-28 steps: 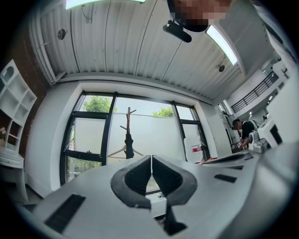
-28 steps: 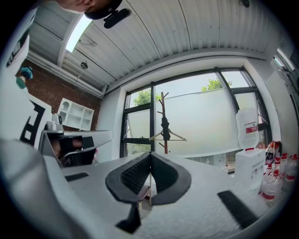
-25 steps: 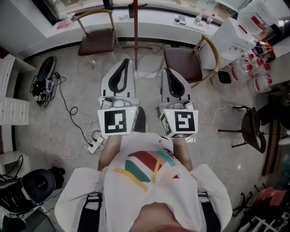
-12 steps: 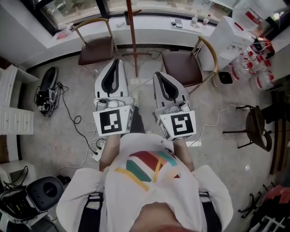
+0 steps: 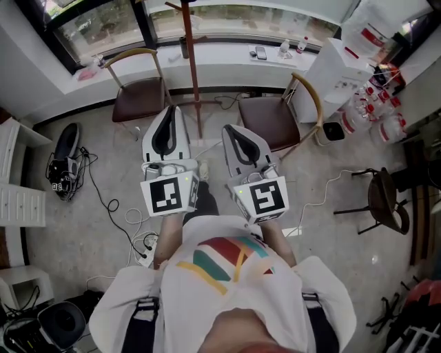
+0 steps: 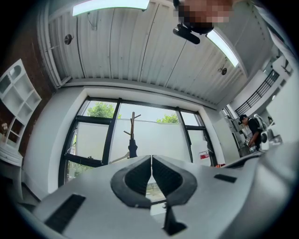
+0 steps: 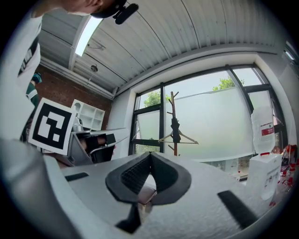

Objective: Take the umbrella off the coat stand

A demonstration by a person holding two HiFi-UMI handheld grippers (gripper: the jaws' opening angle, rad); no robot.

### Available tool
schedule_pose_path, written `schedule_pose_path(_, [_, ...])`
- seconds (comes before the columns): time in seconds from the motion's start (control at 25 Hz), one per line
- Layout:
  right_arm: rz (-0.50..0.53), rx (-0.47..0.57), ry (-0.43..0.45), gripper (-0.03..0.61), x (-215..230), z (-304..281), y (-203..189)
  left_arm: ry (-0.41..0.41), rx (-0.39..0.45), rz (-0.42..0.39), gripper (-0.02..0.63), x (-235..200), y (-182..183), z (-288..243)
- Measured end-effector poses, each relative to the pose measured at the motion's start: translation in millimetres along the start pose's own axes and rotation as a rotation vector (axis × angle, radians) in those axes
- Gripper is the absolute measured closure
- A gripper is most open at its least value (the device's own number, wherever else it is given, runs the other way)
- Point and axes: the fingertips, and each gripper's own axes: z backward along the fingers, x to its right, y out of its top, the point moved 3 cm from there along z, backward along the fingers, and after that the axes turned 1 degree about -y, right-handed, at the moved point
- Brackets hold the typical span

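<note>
**Asker:** Looking steeply down from your head camera, what lies in front of you?

**Describer:** You hold two white grippers side by side in front of your chest. Your left gripper and your right gripper both point toward a reddish-brown coat stand. The stand rises from the floor between two brown chairs, the left chair and the right chair, below a wide window. Black cables trail across the pale floor on your left.

**Asker:** How do the claws stand?

**Describer:** Both are clenched and empty. In the left gripper view, the dark ribbed pads meet tip to tip with nothing between them. The right gripper view shows the same: its tips touch and no object is caught.

**Asker:** Where is the umbrella?

**Describer:** A dark folded umbrella hangs close against the stand's pole, just below the upper pegs and well apart from both grippers. A pale clothes hanger spreads out from the pole at the umbrella's lower end.
</note>
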Motion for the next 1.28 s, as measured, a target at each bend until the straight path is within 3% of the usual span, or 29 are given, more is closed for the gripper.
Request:
schedule_pose_path(0.32, [-0.005, -0.034, -0.032, 0.578, 25.9, -45.5, -16.9, -0.014, 0.0, 0.01, 0.604, -11.4, -21.1, -43.5])
schedule_pose_path(0.72, [-0.02, -0.045, 0.014, 0.578, 54.7, -131.4, -33.8, -0.025, -0.032, 0.025, 0.604, -44.2, -63.5, -125.5])
schedule_pose_path(1.28, [-0.084, -0.042, 0.008, 0.578, 101.0, -311.2, -11.3, -0.028, -0.043, 0.046, 0.604, -150.9, -90.8, -280.1])
